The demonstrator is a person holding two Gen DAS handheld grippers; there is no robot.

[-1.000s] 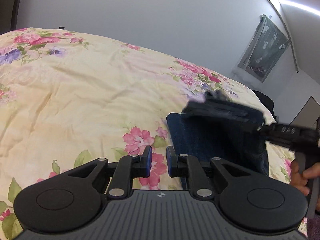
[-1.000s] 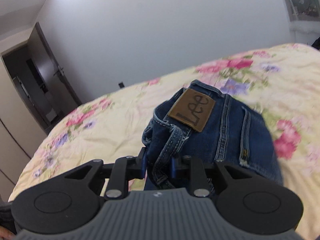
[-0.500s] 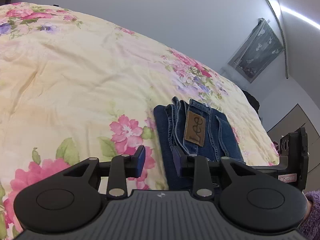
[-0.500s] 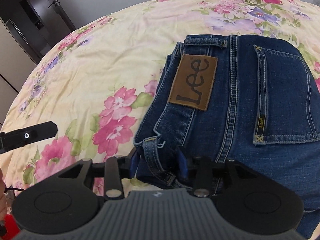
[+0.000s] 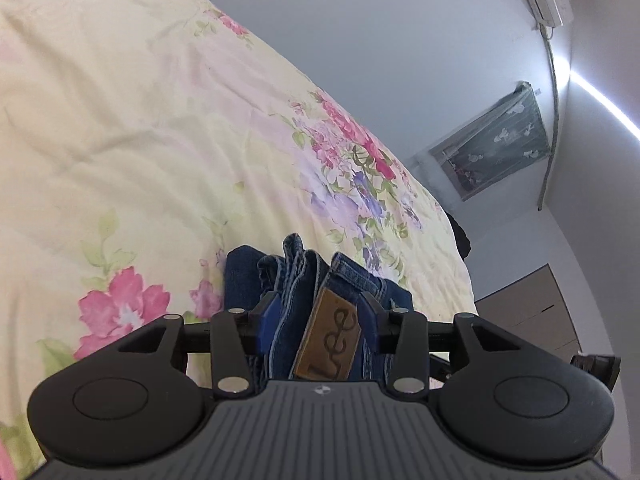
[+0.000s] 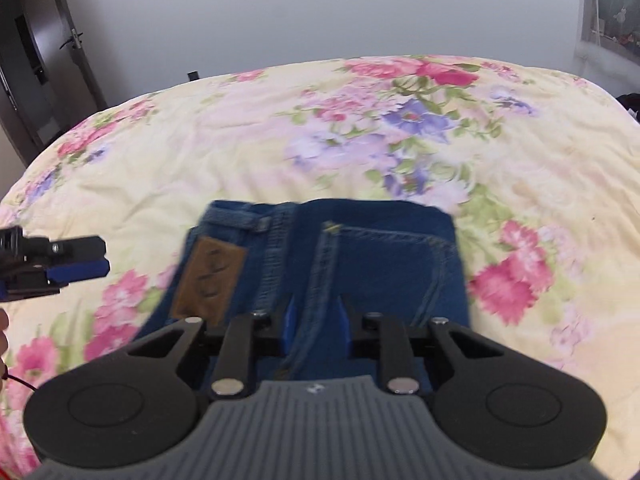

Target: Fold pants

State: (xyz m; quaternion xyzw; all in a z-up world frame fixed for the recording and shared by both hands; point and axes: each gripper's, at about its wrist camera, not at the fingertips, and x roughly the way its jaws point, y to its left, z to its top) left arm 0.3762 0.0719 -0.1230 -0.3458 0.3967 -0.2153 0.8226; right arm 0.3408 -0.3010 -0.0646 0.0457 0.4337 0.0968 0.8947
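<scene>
Those folded jeans (image 6: 360, 264) look heavy, floppy denim: left gripper (image 5: 320, 320) gapes round the waistband, right gripper (image 6: 316, 326) has just narrowed, grip uncertain; best pinch the thick band.

Jeans (image 6: 372, 264): blue denim, brown leather-look patch (image 5: 328, 342); quilt (image 5: 140, 140): soft matt floral cloth.
</scene>
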